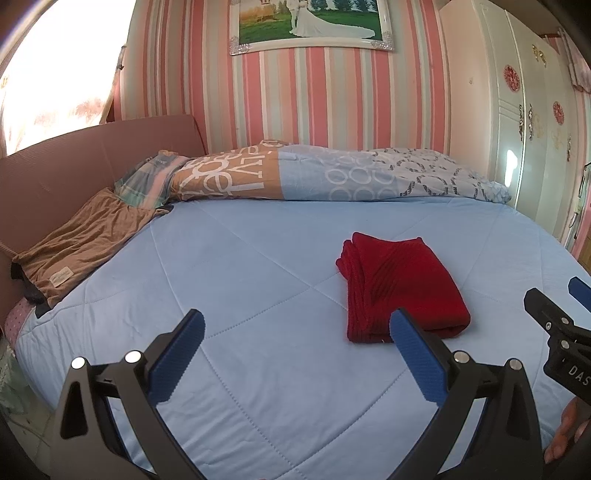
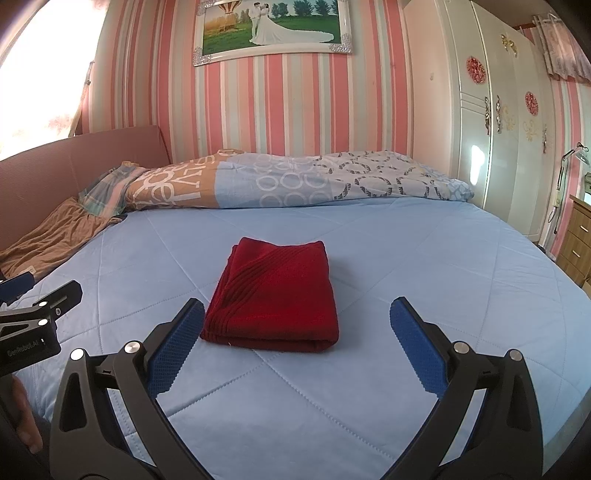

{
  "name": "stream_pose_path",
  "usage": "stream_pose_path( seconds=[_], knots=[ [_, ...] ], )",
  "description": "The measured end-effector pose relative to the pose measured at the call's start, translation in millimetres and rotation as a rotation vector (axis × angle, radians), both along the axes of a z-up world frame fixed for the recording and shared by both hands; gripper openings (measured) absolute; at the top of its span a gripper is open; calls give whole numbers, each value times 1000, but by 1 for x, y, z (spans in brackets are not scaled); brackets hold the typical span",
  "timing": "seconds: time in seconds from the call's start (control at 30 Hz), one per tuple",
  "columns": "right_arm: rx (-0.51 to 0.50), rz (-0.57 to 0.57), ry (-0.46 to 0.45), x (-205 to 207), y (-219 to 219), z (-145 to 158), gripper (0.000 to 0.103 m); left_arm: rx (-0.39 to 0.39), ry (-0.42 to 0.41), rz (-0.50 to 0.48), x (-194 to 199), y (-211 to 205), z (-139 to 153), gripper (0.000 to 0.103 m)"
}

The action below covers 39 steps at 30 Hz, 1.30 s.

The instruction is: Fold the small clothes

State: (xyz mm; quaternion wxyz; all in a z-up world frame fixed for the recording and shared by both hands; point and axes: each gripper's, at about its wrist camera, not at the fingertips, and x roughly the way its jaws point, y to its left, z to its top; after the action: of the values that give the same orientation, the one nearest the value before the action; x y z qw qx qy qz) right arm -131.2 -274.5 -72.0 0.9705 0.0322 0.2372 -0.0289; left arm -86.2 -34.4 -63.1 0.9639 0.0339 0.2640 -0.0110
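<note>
Light blue quilted bedspread (image 2: 424, 258) covers bed. Rolled duvet (image 2: 295, 181) w/ circles & lettering lies along far edge, against pink-striped wall (image 2: 314, 103). Framed wedding photo (image 2: 273, 29) hangs above. Brown cloth (image 1: 77, 240) on pillow at left, near padded headboard (image 1: 74, 155). White wardrobe (image 2: 498, 129) w/ red decals at right; wooden drawers (image 2: 578, 236) beside it.

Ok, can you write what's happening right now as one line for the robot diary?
stage: fold looks done | red cloth: folded, flat on blue bed cover | left gripper: open, empty | right gripper: open, empty, just short of cloth
</note>
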Motion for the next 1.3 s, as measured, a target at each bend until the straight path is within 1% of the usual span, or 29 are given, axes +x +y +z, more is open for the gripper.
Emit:
stream_pose_path(
  seconds=[1.07, 1.3],
  knots=[
    [-16, -7, -11, -3, 2, 2, 100, 1, -13, -14, 0, 0, 4, 101],
    [-20, -9, -12, 0, 0, 2, 100, -23, -11, -13, 0, 3, 6, 101]
  ],
)
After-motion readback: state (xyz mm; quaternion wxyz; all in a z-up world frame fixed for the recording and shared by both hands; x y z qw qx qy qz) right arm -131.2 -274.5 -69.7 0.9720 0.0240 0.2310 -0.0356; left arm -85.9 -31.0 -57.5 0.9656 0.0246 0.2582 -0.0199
